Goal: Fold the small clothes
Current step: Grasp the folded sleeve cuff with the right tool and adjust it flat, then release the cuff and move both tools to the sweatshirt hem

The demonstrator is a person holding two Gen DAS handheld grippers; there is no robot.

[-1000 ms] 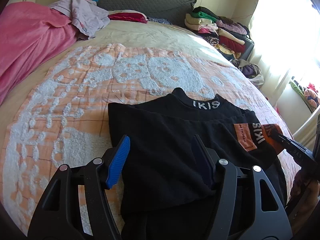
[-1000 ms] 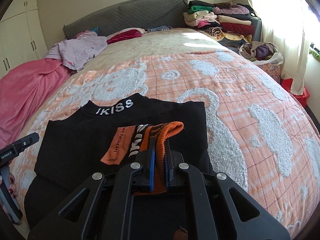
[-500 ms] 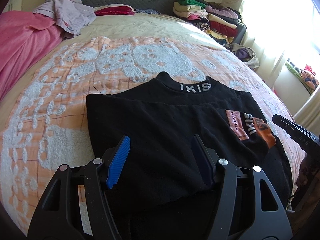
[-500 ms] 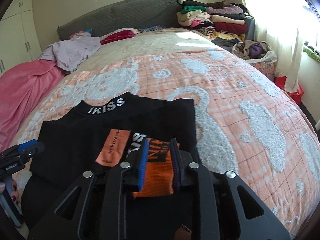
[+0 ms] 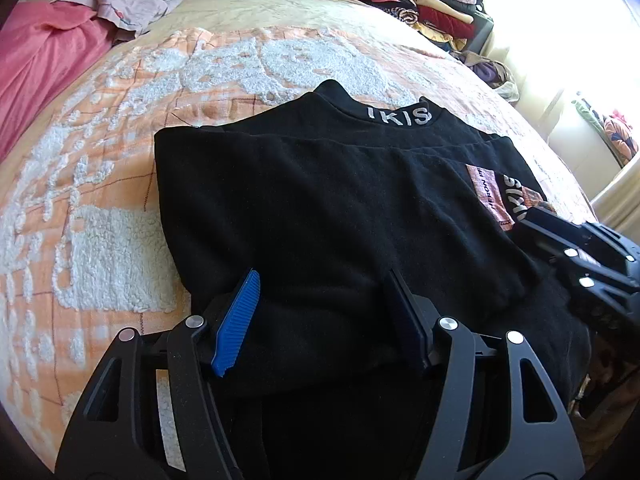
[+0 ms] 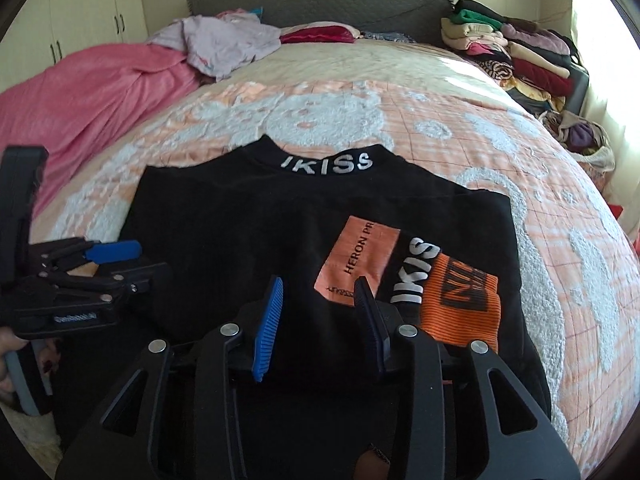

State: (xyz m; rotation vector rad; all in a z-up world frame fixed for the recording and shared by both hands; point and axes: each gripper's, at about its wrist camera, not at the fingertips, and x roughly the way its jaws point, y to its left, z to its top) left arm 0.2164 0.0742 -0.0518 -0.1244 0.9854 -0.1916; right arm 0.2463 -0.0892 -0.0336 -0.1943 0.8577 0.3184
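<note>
The black sweater (image 6: 280, 240) is lying partly folded on the orange bedspread (image 6: 460, 128), collar away from the cameras; the left gripper (image 5: 324, 312) is hovering spread wide above its near edge. The right gripper (image 6: 318, 320) is also standing spread, gripping nothing, beside the orange cuff (image 6: 460, 300).

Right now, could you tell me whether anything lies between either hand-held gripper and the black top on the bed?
Nothing visible does. The left hand-held gripper and the right hand-held gripper both sit open directly over the near edge of the black top, with only its own folded fabric and orange cuff ahead.
</note>
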